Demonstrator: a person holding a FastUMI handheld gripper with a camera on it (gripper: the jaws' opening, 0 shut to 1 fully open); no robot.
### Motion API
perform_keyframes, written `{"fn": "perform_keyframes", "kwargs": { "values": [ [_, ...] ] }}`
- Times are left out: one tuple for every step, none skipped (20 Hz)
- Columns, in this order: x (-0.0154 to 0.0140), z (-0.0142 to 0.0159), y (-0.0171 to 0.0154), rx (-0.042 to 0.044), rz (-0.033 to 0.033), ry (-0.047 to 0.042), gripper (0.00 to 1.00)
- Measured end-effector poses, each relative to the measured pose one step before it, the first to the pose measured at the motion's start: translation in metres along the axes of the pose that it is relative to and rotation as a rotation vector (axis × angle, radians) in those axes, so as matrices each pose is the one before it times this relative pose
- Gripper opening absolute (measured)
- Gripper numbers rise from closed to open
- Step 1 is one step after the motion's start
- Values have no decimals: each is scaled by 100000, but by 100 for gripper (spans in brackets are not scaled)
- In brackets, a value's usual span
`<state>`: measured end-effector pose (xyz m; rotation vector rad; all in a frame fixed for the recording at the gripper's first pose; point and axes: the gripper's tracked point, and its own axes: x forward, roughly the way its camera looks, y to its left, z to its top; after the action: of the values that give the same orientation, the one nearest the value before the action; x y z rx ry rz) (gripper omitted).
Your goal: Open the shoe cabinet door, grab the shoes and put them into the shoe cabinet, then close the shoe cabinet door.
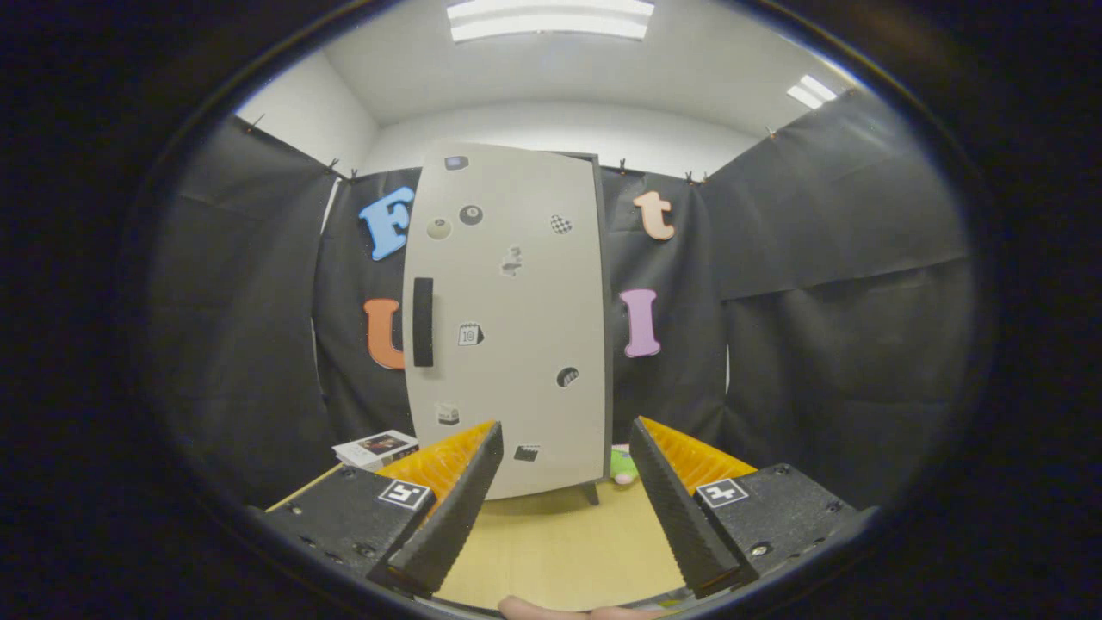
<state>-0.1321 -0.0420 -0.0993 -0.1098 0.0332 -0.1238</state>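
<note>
The gripper [566,430] hangs above the wooden table [560,551] with its two fingers spread wide and nothing between them; both fingertips point toward the shoe cabinet [508,319], which stands upright on the far part of the table, just beyond the fingers; its pale door [516,258] faces the camera and looks closed, dotted with small stickers, a dark vertical handle [423,321] near its left edge; a small printed box [376,448] lies left of the cabinet's foot, behind the left finger; a green and pink object [623,465] peeks out at the cabinet's lower right corner, too hidden to identify; a fingertip of a hand [551,610] shows at the near table edge.
</note>
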Motion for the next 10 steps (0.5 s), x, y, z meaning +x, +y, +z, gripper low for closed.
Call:
{"fn": "perform_keyframes", "kwargs": {
  "values": [
    [-350,277,-326,438,-930,-997,97],
    [-214,147,-436,433,-1349,-263,97],
    [-137,87,-303,636,-939,-313,97],
    [-131,97,-172,275,-661,-144,97],
    [-21,112,-103,-381,-302,-240,97],
    [-147,198,43,-431,-145,-652,97],
    [-82,57,124,-219,344,-458,97],
    [-78,-8,191,283,741,-139,97],
    [-185,12,309,11,601,-75,97],
    [-193,2,202,-357,535,-11,97]
  ]
}}
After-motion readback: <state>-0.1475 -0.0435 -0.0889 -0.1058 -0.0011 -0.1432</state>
